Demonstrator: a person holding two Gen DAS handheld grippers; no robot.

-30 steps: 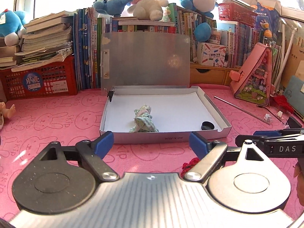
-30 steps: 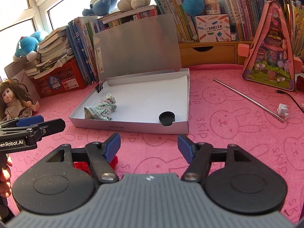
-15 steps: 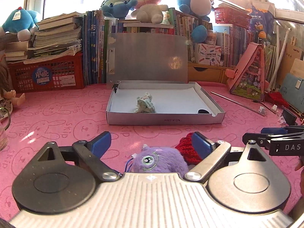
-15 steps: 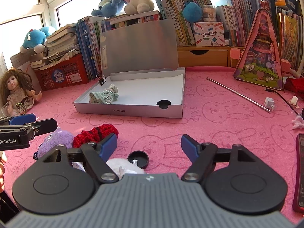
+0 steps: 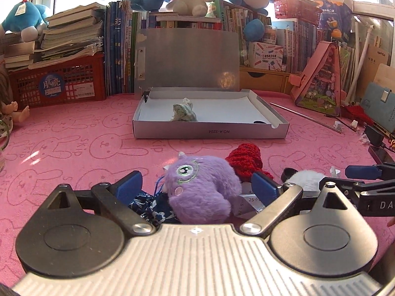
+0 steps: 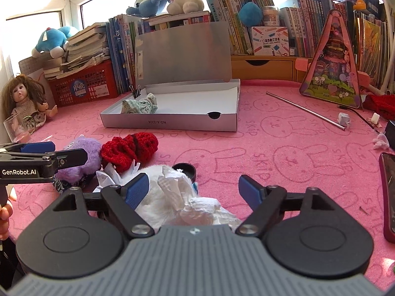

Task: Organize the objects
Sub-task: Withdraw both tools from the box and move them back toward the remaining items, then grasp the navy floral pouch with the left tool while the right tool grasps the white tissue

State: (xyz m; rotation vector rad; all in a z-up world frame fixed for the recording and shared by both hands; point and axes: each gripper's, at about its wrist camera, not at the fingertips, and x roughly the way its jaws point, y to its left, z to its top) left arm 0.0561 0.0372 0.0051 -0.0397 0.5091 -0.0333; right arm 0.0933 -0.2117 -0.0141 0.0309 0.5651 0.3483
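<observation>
Left gripper (image 5: 196, 186) jaws opening, wide apart, purple plush (image 5: 200, 187) between them at lower centre, pads clear of it. Right gripper (image 6: 193, 188) jaws opening, spread around white crumpled tissue (image 6: 187, 197), no squeeze. Red knit piece (image 6: 129, 148) just beside purple plush. Open grey box (image 6: 170, 123) at frame centre holds striped cloth bundle (image 6: 139, 106), left part.

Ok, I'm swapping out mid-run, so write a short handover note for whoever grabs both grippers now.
Left gripper: jaws opening, purple plush between them, not gripped.
Right gripper: jaws opening over the white tissue, not gripped.
Open box sits beyond the pile; inside it a green patterned cloth and a black cap.
Left on the pink mat: purple plush, red knit piece, tissue, another black cap, dark blue cloth.
</observation>
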